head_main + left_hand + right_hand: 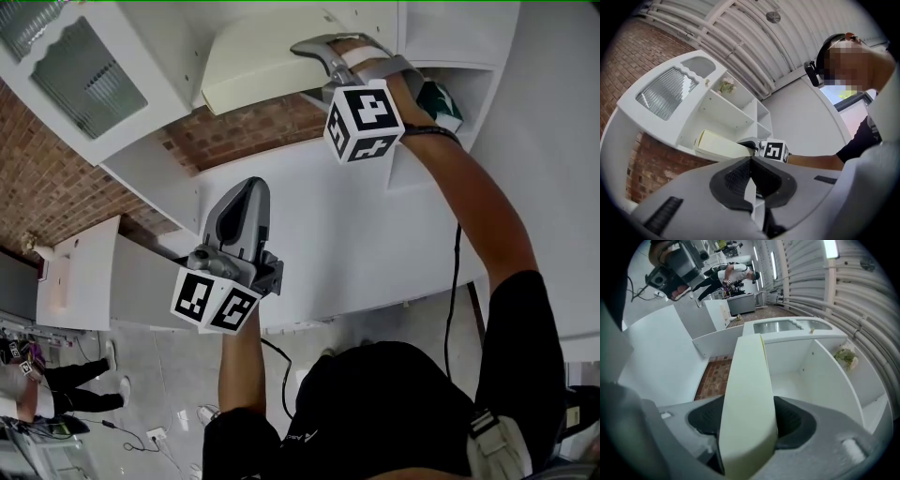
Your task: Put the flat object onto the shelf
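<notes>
The flat object (253, 61) is a cream-coloured slab, held edge-on. My right gripper (314, 47) is shut on its near end, with the dark pads pressed against both faces (747, 394). In the left gripper view the flat object (719, 143) reaches into the lowest open compartment of the white shelf unit (717, 108); I cannot tell whether it rests on the board. My left gripper (246, 192) hangs lower and apart from the shelf, its jaws shut with nothing between them (751, 161).
The shelf unit has a frosted glass door (84, 70) and several open compartments; one holds a small plant (725, 86), another a green thing (439, 98). A brick wall (37, 178) stands behind. A person (47, 394) stands on the floor at lower left.
</notes>
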{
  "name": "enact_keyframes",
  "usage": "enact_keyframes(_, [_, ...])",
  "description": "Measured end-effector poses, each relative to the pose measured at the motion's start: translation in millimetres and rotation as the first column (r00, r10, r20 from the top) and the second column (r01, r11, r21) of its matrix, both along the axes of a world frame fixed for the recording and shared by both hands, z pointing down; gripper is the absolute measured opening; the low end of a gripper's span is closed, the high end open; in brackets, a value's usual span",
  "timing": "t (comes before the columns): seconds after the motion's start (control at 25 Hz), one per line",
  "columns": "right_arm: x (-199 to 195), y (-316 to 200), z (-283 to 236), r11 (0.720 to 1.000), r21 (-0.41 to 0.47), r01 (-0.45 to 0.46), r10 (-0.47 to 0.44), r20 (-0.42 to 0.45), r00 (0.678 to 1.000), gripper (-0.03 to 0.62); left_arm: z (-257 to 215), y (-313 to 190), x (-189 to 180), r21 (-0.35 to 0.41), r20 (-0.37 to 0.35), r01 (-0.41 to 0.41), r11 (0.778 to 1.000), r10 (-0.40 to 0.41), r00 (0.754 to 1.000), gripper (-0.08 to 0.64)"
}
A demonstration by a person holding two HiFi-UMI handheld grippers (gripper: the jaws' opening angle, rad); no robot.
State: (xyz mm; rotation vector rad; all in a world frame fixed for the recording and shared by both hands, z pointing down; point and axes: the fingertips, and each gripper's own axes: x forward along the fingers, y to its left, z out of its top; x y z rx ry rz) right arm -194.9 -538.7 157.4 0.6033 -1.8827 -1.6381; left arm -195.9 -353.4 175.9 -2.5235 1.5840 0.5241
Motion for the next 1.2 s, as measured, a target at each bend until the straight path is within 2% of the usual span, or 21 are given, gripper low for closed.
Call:
enact_keyframes(0.2, [-2.5, 0.5, -0.5, 1.000, 0.008, -0.026, 0.025, 0.036, 0.999, 0.310, -4.9, 5.2, -10.1, -0.005, 0.025, -0.009, 1.000, 0.009, 1.000, -0.002])
enact_keyframes(0.32, [-3.3, 7.0, -5.9, 1.000, -0.013, -0.015, 0.016, 0.099, 0.995, 0.350, -8.4, 9.2, -17.4, -0.002, 0.031, -0.015, 1.000, 0.015, 0.999, -0.003])
enact_keyframes(0.44, [5.7, 20.5, -13.1, 0.999, -0.041, 0.000, 0.006, 0.158, 0.987, 0.356, -11.7, 8.6, -22.7, 0.005, 0.051, -0.016, 1.000, 0.015, 0.999, -0.002])
enact_keyframes(0.6, [20.6, 54.2, -20.1, 0.996, -0.071, 0.055, -0.037, 0.239, 0.970, 0.356, -20.8, 6.6, -30.0, 0.025, 0.071, -0.021, 0.999, 0.020, 0.997, -0.002])
enact_keyframes(0.72, [28.2, 87.1, -20.3, 0.985, -0.114, 0.126, -0.085, 0.314, 0.946, 0.356, -28.0, 6.7, -28.6, 0.038, 0.083, -0.031, 0.999, 0.028, 0.996, -0.002])
enact_keyframes(0.8, [31.6, 110.4, -19.5, 0.966, -0.174, 0.193, -0.113, 0.387, 0.915, 0.345, -31.8, 7.5, -23.4, 0.051, 0.089, -0.040, 0.998, 0.036, 0.995, -0.002])
enact_keyframes(0.88, [33.5, 135.3, -21.4, 0.928, -0.250, 0.275, -0.131, 0.473, 0.871, 0.333, -34.6, 8.6, -16.2, 0.064, 0.095, -0.048, 0.997, 0.042, 0.995, -0.002])
enact_keyframes(1.0, [37.8, 167.0, -28.8, 0.849, -0.321, 0.419, -0.149, 0.616, 0.773, 0.218, -38.0, 11.5, -5.2, 0.079, 0.115, -0.054, 0.995, 0.044, 0.992, -0.002])
enact_keyframes(1.08, [43.8, 178.5, -31.3, 0.799, -0.350, 0.489, -0.120, 0.703, 0.701, 0.137, -39.1, 14.0, 0.3, 0.088, 0.124, -0.054, 0.995, 0.043, 0.991, -0.002])
enact_keyframes(1.2, [52.0, 183.2, -22.6, 0.767, -0.376, 0.520, -0.063, 0.763, 0.643, 0.038, -36.5, 17.1, 6.8, 0.097, 0.137, -0.049, 0.994, 0.036, 0.990, -0.002])
